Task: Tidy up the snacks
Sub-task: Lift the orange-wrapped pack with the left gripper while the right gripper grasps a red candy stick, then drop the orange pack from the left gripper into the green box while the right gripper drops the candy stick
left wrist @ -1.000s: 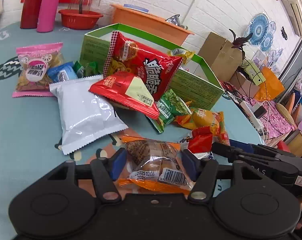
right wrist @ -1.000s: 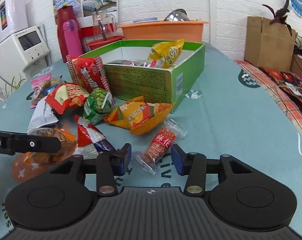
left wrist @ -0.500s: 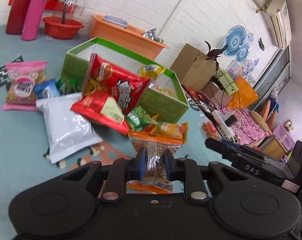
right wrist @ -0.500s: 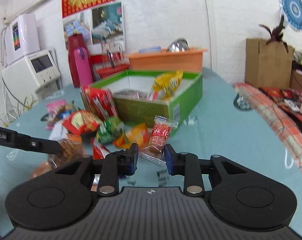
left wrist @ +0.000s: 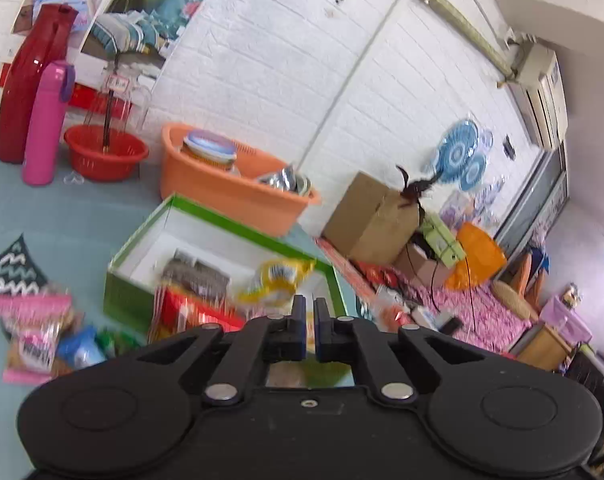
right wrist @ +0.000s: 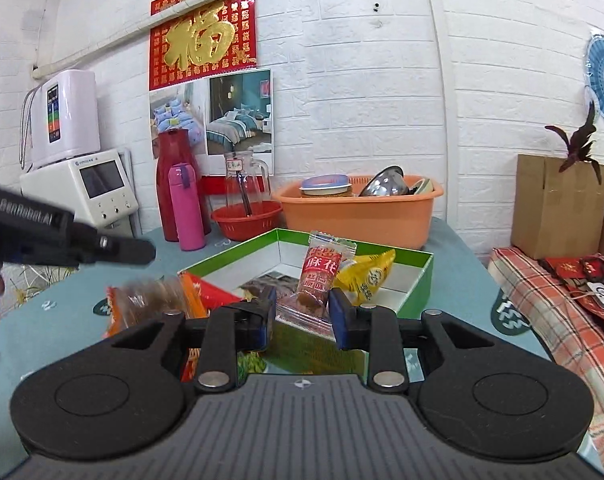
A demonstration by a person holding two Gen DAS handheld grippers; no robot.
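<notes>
My right gripper is shut on a small red packet and holds it upright, raised in front of the green box. The box holds a yellow packet. My left gripper has its jaws almost together; in the right wrist view an orange-edged brown snack packet hangs below the left gripper's arm, blurred. In the left wrist view that packet hardly shows between the fingers. The green box lies ahead of the left gripper, with a yellow packet inside.
Loose snacks lie left of the box: a pink packet, a blue one, a red bag. An orange basin, a red basket, a pink bottle and a red flask stand behind the box.
Both grippers closed on their packets and rose from the table toward the green box. The views now look higher, at the wall.
</notes>
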